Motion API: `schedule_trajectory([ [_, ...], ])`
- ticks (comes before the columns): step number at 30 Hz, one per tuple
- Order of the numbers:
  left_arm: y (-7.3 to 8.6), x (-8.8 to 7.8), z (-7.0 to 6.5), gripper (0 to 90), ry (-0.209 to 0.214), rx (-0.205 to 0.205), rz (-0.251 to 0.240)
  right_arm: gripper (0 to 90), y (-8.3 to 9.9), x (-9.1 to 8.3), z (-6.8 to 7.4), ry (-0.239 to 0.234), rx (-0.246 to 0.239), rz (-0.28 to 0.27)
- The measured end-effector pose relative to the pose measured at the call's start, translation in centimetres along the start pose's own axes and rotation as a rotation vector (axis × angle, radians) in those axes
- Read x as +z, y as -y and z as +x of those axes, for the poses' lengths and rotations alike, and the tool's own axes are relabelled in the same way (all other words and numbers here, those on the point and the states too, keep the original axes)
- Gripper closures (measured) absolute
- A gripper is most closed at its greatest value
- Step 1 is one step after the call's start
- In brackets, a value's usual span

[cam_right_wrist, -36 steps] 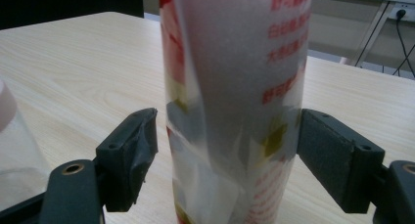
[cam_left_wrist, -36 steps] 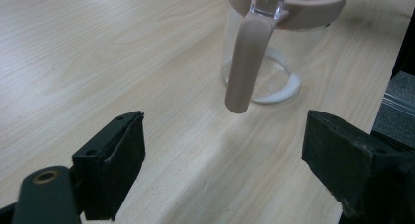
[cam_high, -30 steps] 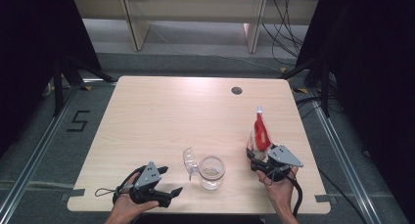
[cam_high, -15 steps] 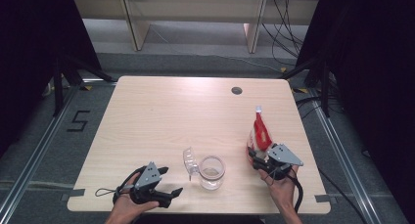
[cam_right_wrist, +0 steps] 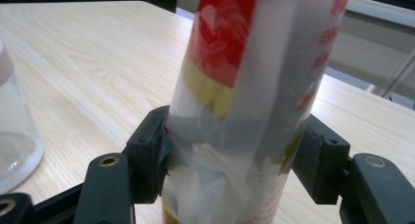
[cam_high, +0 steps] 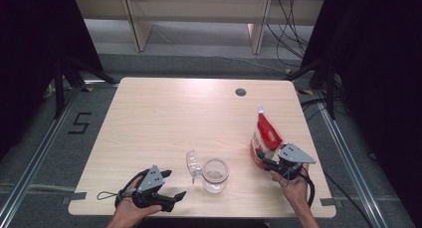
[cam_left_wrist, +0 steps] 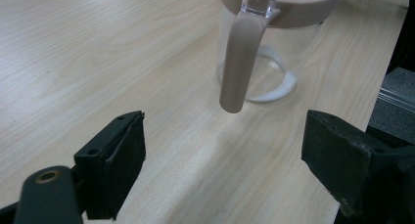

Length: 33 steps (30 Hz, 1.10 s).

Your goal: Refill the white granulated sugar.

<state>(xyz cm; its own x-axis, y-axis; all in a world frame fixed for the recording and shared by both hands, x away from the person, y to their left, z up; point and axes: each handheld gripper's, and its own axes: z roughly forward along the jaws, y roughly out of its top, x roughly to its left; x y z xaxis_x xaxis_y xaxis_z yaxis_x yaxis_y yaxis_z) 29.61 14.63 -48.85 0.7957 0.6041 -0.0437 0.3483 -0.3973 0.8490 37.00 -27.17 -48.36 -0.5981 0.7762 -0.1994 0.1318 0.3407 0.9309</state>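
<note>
We are seeing a red and white bag (cam_high: 265,137) standing upright on the right part of a pale wooden worktop (cam_high: 164,118), near its front edge, its crimped top pointing up and away from the person. In the right gripper view the bag (cam_right_wrist: 244,101) is rising between the two black jaws, which are sitting against its crinkled lower sides, left and right. The right gripper (cam_high: 260,158) is lying low at the bag's base, held in the person's right hand (cam_high: 293,185), and its jaws have just been closing in on the bag, so they are now pinching it lightly. To the left of the bag, near the middle of the front edge, a clear glass jar (cam_high: 215,175) is standing open, and its see-through lid (cam_high: 192,163) is standing up beside it, touching the rim. In the left gripper view the jar (cam_left_wrist: 259,53) is showing a beige band around its mouth and a beige strap hanging down its side. The left gripper (cam_high: 170,184) is resting at the front left of the worktop, well apart from the jar, in the person's left hand (cam_high: 130,208); its jaws are spread wide with only bare wood between them. A small dark round hole (cam_high: 241,92) is sitting near the far edge.
</note>
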Motion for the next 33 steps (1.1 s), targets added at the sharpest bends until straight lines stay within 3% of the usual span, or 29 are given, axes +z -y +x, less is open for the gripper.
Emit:
schedule_trajectory([
  [1, 0.1, 0.0, -0.1, 16.1, -0.002, -0.019, 0.007, 39.3, 0.0, 0.0, -0.1, -0.020, -0.011, 0.012],
  [4, 0.1, 0.0, 0.1, 16.2, 0.000, 0.002, 0.023, 39.7, 0.0, 0.1, -0.4, -0.040, -0.019, 0.001],
  [5, 0.1, 0.1, -0.2, 16.2, 0.001, -0.032, -0.011, 39.7, 0.1, 0.1, -0.5, -0.048, -0.020, 0.002],
  [8, 0.0, 0.0, 0.1, 16.2, 0.010, 0.009, 0.006, 39.8, 0.2, 0.1, -0.9, -0.071, -0.032, -0.008],
  [9, 0.1, 0.0, -0.1, 16.2, 0.010, -0.018, 0.003, 39.8, 0.2, 0.0, -1.1, -0.080, -0.041, -0.005],
  [10, 0.1, 0.0, 0.1, 16.2, 0.009, 0.003, 0.008, 39.8, 0.2, 0.1, -1.2, -0.093, -0.039, -0.011],
  [13, 0.1, 0.0, 0.1, 16.2, 0.008, 0.012, 0.005, 39.9, 0.3, 0.1, -1.4, -0.101, -0.035, -0.012],
  [14, 0.1, 0.0, 0.0, 16.2, 0.012, -0.017, 0.012, 39.9, 0.4, 0.1, -1.4, -0.105, -0.020, -0.011],
  [15, 0.1, 0.0, 0.0, 16.2, 0.011, -0.016, 0.013, 39.9, 0.3, 0.1, -1.7, -0.096, -0.049, -0.029],
  [17, 0.1, 0.1, -0.1, 16.2, 0.013, -0.019, 0.008, 39.7, 0.4, 0.1, -1.8, -0.101, -0.051, -0.024],
  [20, 0.1, 0.1, -0.2, 16.2, 0.014, -0.028, -0.001, 38.6, 0.5, 0.1, -1.5, -0.102, -0.006, -0.017],
  [22, 0.1, 0.0, 0.0, 16.2, 0.007, -0.009, 0.016, 33.1, 0.5, 0.2, -1.1, -0.073, 0.056, -0.013],
  [23, 0.1, 0.1, 0.0, 16.2, 0.011, -0.016, 0.010, 28.4, 0.7, 0.5, -0.4, -0.009, 0.121, -0.019],
  [24, 0.1, 0.1, 0.0, 16.2, 0.009, -0.009, 0.013, 28.4, 0.7, 0.5, -0.4, -0.009, 0.121, -0.019],
  [25, 0.1, 0.1, 0.1, 16.1, 0.010, 0.006, 0.011, 28.4, 0.7, 0.3, 0.0, -0.006, 0.164, 0.012],
  [26, 0.2, 0.1, -0.1, 16.1, 0.015, -0.022, 0.006, 28.5, 0.7, 0.4, 0.2, 0.009, 0.150, -0.008],
  [27, 0.2, 0.1, -0.1, 16.1, 0.017, -0.023, 0.006, 28.4, 0.7, 0.5, 0.5, 0.015, 0.145, -0.047],
  [29, 0.2, 0.2, -0.2, 16.1, 0.006, -0.024, -0.005, 27.0, 0.7, 0.8, 0.9, 0.026, 0.155, -0.074],
  [31, 0.2, 0.1, -0.2, 16.1, 0.008, -0.013, 0.011, 27.7, 0.7, 0.6, 0.9, 0.050, 0.167, -0.073],
  [32, 0.1, 0.1, -0.1, 16.1, 0.010, 0.016, 0.013, 27.5, 0.8, 0.7, 0.7, 0.061, 0.169, -0.073],
  [33, 0.1, 0.1, -0.1, 16.1, 0.010, 0.016, 0.012, 26.5, 0.9, 0.7, 0.8, 0.060, 0.210, -0.072],
])
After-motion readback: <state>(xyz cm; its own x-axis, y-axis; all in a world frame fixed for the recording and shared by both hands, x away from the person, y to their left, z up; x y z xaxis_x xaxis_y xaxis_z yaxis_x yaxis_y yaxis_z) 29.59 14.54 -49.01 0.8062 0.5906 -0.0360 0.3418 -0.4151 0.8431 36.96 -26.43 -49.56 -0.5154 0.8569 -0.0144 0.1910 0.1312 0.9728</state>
